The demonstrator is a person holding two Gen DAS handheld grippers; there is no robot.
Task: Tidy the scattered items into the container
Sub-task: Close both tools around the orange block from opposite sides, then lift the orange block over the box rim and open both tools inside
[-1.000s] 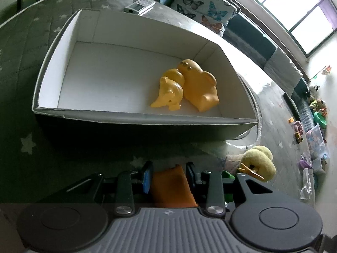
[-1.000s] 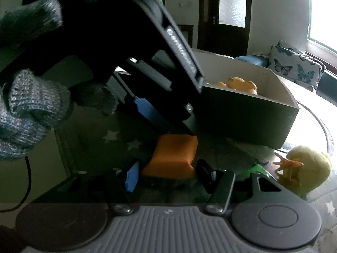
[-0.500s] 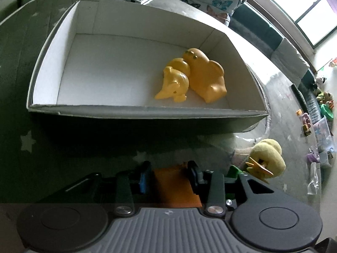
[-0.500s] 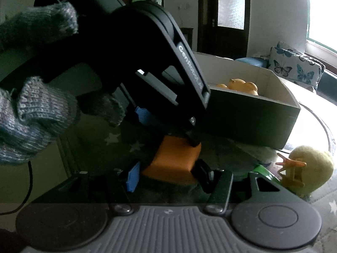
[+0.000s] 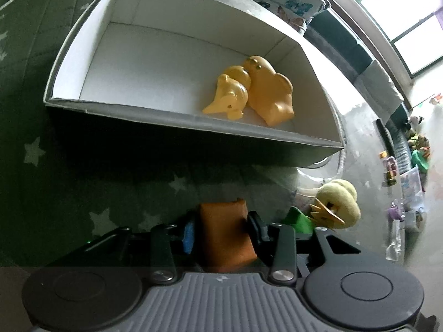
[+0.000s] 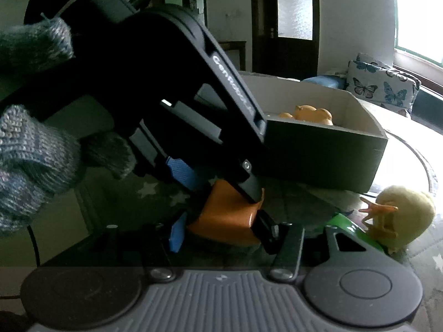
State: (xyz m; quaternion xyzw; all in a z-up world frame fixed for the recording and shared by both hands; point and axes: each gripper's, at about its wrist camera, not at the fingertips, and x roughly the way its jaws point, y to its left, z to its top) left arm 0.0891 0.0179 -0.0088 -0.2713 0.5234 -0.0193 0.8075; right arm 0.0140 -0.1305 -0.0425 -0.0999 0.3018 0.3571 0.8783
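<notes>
An orange block sits between the fingers of my left gripper, which is shut on it, just in front of the box. In the right wrist view the same block is held by the left gripper from above and lies between the fingers of my right gripper, which stand open around it. The white-lined box holds two yellow-orange duck toys. A fuzzy yellow chick and a green piece lie to the right.
The box stands on a dark green star-pattern mat. Butterfly cushions and a sofa lie behind. Small toys are scattered on the floor at far right. A gloved hand holds the left gripper.
The left gripper has closed on the orange block and lifted it slightly, tilting it; the box looks a little nearer. The right gripper stays open around the block.
</notes>
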